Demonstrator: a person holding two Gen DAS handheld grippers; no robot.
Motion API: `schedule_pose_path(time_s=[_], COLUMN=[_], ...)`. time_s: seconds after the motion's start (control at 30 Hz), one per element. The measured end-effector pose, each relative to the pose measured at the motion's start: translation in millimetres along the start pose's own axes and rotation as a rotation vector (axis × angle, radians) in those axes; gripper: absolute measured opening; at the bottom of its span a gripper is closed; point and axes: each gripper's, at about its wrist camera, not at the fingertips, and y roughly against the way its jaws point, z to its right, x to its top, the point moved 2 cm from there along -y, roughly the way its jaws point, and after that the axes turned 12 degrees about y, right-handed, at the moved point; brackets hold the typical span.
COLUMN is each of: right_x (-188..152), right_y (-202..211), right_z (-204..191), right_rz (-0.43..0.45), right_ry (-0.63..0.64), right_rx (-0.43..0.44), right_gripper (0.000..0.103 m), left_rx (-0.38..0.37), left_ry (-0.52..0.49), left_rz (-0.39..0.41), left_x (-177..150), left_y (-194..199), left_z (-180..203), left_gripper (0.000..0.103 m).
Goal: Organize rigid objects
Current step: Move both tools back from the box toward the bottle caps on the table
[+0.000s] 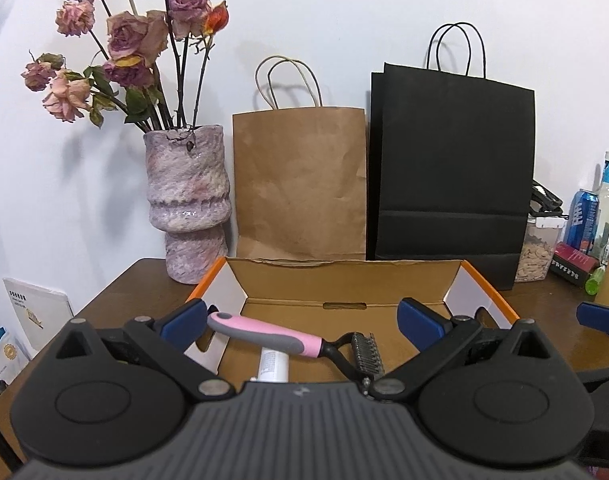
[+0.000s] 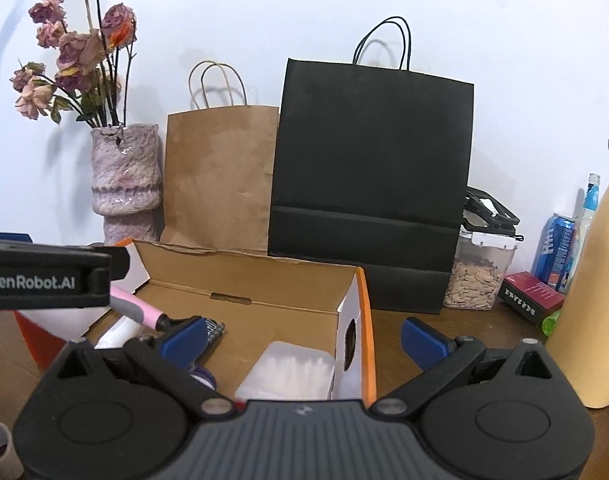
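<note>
Left wrist view: pink grooming comb [image 1: 272,334] lies in the cardboard box [image 1: 344,280] across a white tube [image 1: 273,364], both my grippers [image 1: 302,322] [image 2: 302,342] spread empty; looks light, stiff, I'd grab its rubbery handle, avoid the right-end blades.

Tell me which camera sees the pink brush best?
The left wrist view. There the brush shows whole in the box: pink and grey handle and metal teeth. In the right wrist view the left gripper hides the handle's end and a blue fingertip covers most of the teeth.
</note>
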Motion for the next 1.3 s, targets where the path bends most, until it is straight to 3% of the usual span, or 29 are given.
schedule_pose_path(time_s=[0.8, 1.3], right_x=[-28, -73], right_y=[94, 148], right_z=[9, 30], right_rz=[0.056, 0.026], right_ry=[-0.004, 0.039], right_rx=[0.044, 0.045], right_gripper=[0.103, 0.103], left_rx=[0.003, 0.025], left_ry=[0.013, 0.018], left_rz=[-0.005, -0.078], left_x=[-25, -69], left_y=[79, 116], left_z=[-5, 1], left_gripper=[0.103, 0.103])
